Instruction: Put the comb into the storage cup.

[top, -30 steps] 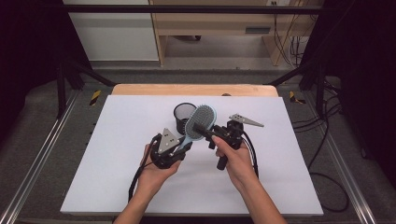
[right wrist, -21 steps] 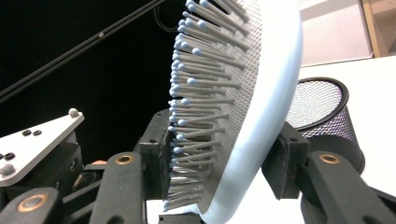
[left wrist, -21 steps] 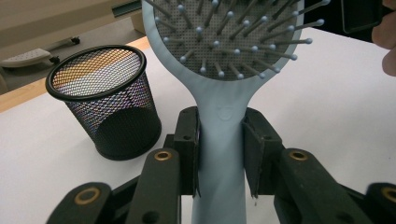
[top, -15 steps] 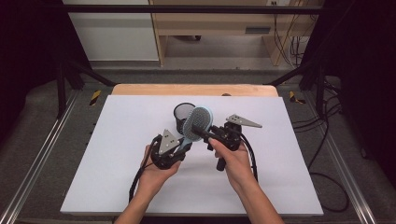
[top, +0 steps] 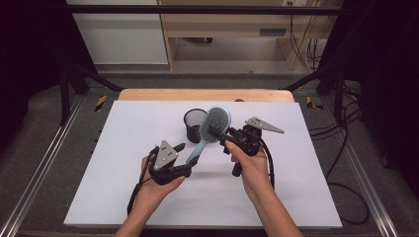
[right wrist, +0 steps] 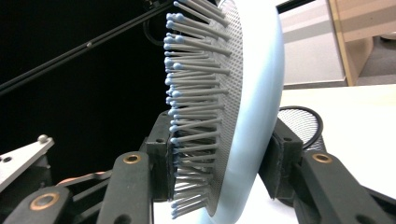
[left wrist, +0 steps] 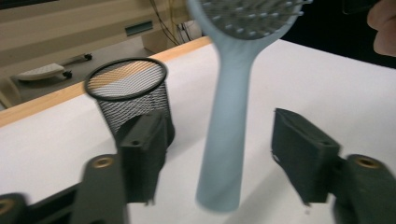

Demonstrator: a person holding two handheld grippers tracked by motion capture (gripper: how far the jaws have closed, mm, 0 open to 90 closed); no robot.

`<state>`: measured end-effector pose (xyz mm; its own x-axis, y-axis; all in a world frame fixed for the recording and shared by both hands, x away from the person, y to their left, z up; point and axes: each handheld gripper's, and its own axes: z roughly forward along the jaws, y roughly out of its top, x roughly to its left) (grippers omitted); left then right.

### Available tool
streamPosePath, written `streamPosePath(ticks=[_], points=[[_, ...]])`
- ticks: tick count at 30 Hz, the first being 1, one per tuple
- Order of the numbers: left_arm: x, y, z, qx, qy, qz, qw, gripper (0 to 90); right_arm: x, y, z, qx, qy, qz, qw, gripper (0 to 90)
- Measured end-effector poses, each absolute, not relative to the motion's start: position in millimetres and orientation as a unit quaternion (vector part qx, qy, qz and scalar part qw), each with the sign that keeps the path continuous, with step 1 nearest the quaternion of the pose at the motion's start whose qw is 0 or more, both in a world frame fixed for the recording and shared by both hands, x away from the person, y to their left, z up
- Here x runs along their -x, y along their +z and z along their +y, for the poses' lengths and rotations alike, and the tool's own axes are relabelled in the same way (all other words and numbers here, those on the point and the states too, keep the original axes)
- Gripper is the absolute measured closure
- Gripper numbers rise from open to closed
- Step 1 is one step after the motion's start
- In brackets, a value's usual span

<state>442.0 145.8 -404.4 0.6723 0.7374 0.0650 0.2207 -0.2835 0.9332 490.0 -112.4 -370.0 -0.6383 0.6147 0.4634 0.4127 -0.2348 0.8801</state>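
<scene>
The right gripper (top: 228, 139) has its fingers clamped on the head of a pale blue hairbrush (top: 211, 129) — the right gripper view shows one finger pressed into the bristles and the other against the smooth back, a detail the high view is too far off to give. From that high view, the brush is held in the air above the white bench (top: 123, 128), head up at the right fingers and handle slanting down toward the left gripper (top: 184, 159). The left gripper view shows its fingers spread wide apart with the brush handle (left wrist: 229, 135) hanging between them, touching neither. Behind the left-hand finger in that view stands a black mesh cup (left wrist: 128, 100) — upright on the bench, just beyond the brush.
</scene>
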Motion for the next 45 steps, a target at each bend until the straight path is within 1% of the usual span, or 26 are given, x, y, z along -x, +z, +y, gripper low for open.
streamPosePath(ticks=[4, 5, 7, 11, 18, 21, 27, 31, 35, 40, 45], points=[[-433.8, -407.3, 171.1, -0.749, 0.263, 0.326, 0.514, 23.7, -490.6, -371.4, -120.9, -0.426, 0.668, 0.605, 0.084, 54.1], [-431.8, -409.5, 180.6, -0.746, 0.264, 0.336, 0.511, 22.3, -490.9, -371.8, -122.6, -0.429, 0.667, 0.603, 0.086, 54.1], [-429.7, -413.7, 195.3, -0.734, 0.271, 0.351, 0.515, 14.1, -493.0, -372.6, -126.0, -0.437, 0.667, 0.596, 0.089, 54.1], [-430.3, -420.8, 219.0, -0.704, 0.292, 0.373, 0.529, 5.9, -496.8, -370.9, -126.7, -0.446, 0.667, 0.590, 0.090, 54.1], [-431.5, -424.4, 253.2, -0.675, 0.321, 0.376, 0.548, 4.7, -499.5, -361.2, -126.1, -0.446, 0.668, 0.587, 0.101, 53.9], [-429.0, -427.0, 263.7, -0.669, 0.332, 0.369, 0.553, 4.6, -501.8, -358.0, -126.0, -0.450, 0.666, 0.586, 0.101, 53.9], [-419.1, -429.2, 279.8, -0.655, 0.340, 0.383, 0.555, 3.9, -502.9, -352.6, -126.3, -0.453, 0.666, 0.583, 0.104, 53.8], [-409.7, -431.8, 285.8, -0.651, 0.339, 0.388, 0.558, 4.0, -503.8, -345.0, -126.7, -0.456, 0.670, 0.576, 0.105, 53.5], [-402.3, -437.3, 287.0, -0.662, 0.338, 0.375, 0.554, 3.6, -505.7, -332.6, -127.1, -0.461, 0.678, 0.563, 0.107, 53.4], [-404.8, -439.1, 286.9, -0.655, 0.342, 0.382, 0.555, 2.3, -511.4, -318.0, -125.0, -0.468, 0.677, 0.554, 0.121, 53.4], [-406.4, -439.4, 289.4, -0.642, 0.347, 0.393, 0.560, 2.0, -525.1, -307.5, -121.0, -0.470, 0.684, 0.546, 0.112, 53.4]])
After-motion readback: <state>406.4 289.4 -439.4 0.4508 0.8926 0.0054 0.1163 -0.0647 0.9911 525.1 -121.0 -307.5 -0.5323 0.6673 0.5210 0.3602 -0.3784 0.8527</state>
